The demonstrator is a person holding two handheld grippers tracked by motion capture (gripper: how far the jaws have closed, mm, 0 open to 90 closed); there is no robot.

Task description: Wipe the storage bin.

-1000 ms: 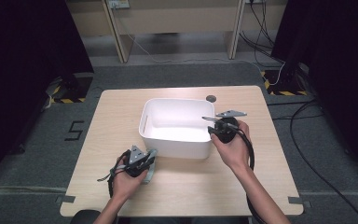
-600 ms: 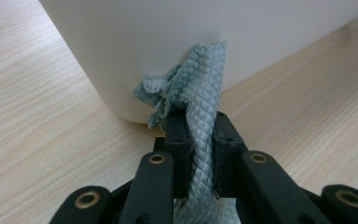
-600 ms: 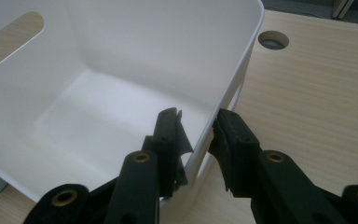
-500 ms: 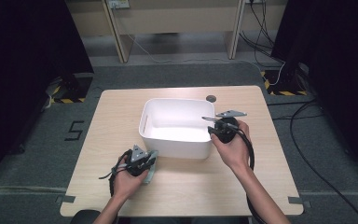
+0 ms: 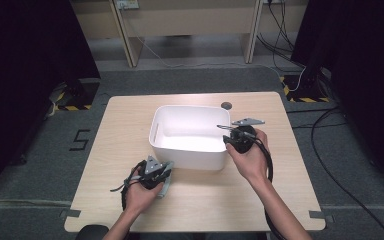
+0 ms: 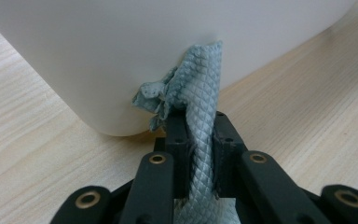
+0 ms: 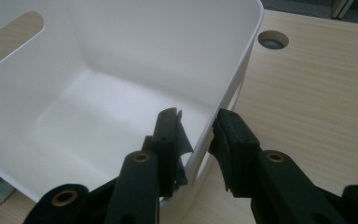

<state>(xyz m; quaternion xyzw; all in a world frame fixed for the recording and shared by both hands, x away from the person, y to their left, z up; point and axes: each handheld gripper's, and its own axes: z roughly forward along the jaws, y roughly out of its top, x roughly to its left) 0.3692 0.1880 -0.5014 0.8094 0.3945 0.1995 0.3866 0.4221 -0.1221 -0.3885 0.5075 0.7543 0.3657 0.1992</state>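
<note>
Left gripper [image 5: 161, 172] sits lower-left of centre in the high view, against the near wall of the white bin [image 5: 166, 150], jaws clamped on a grey-green cloth [image 5: 167, 176]. In the left gripper view the cloth [image 6: 199, 116] runs up between the two jaws as a bunched strip, long axis in line with them, top end touching the bin's outer wall [image 6: 121, 51] just above the table [image 6: 32, 154]. So the cloth is outside the bin, at its near-left corner, and the opening lies up and beyond it in the frame.

Right gripper [image 5: 226, 133], right of centre in the high view, straddles the bin's right wall. In the right gripper view the rim [image 7: 242, 70] passes between its jaws [image 7: 196, 135], one inside, one outside; I can't tell if the pads actually press on the wall.

My read: right hand steadies the bin, left is the only one with the cloth, so next is lift over the near rim and release inside. Bin interior [image 7: 98, 107] looks empty.
</note>
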